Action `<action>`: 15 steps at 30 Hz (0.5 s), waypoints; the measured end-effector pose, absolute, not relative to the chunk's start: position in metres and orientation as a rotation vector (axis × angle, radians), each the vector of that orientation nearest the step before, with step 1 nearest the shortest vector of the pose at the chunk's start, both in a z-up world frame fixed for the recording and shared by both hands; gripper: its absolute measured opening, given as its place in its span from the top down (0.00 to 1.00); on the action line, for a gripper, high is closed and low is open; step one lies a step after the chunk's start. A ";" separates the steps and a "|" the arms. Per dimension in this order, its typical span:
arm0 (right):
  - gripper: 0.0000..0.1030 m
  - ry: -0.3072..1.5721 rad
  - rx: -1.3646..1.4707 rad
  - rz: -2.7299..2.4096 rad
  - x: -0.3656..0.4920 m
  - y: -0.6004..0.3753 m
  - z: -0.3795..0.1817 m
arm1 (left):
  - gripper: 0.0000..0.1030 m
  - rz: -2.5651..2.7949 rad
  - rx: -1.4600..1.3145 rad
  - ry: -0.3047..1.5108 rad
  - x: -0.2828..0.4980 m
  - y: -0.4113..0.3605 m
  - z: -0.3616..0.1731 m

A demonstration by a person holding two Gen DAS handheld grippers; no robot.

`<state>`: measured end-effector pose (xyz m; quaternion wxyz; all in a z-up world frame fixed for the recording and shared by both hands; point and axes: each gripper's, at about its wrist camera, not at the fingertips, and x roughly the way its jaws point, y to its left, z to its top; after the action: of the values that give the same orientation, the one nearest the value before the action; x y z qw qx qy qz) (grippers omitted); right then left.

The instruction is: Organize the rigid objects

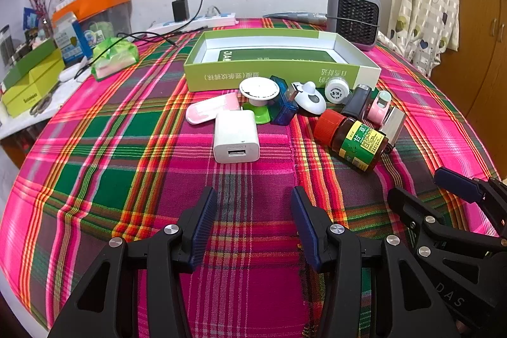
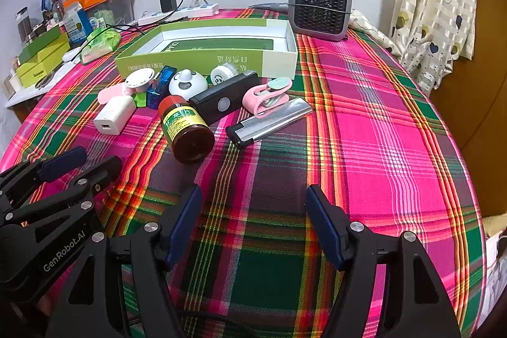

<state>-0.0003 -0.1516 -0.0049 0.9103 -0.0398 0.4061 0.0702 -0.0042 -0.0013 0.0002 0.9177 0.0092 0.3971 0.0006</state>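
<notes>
An open green and white box (image 1: pixel 279 73) (image 2: pixel 202 60) stands on the plaid table. A row of small objects lies in front of it: a white USB charger (image 1: pixel 236 137) (image 2: pixel 114 114), a brown bottle with a red cap (image 1: pixel 355 140) (image 2: pixel 187 129), a blue case (image 1: pixel 283 100), a white round device (image 1: pixel 312 98) (image 2: pixel 188 83), a black device (image 2: pixel 226 100), a pink clip (image 2: pixel 267 97) and a silver bar (image 2: pixel 269 122). My left gripper (image 1: pixel 253 201) is open and empty, short of the charger. My right gripper (image 2: pixel 253 200) is open and empty, short of the bottle and bar.
A grey fan heater (image 1: pixel 353 18) (image 2: pixel 320 10) stands behind the box. A power strip with a black adapter (image 1: pixel 193 18) lies at the back. Green boxes (image 1: pixel 30 78) and clutter fill a side shelf on the left. A curtain (image 2: pixel 434 5) hangs on the right.
</notes>
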 end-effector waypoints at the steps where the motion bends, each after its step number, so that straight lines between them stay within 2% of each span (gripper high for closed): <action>1: 0.34 0.837 -0.082 0.145 0.000 -0.152 -0.005 | 0.54 0.001 0.019 0.816 -0.004 -0.001 0.000; 15: 0.34 0.837 -0.082 0.145 0.000 -0.152 -0.005 | 0.54 -0.007 0.012 0.816 -0.004 -0.002 0.000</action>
<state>-0.0001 -0.1519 -0.0051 0.9103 -0.0398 0.4060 0.0701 -0.0041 -0.0021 0.0001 0.9179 0.0056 0.3967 -0.0032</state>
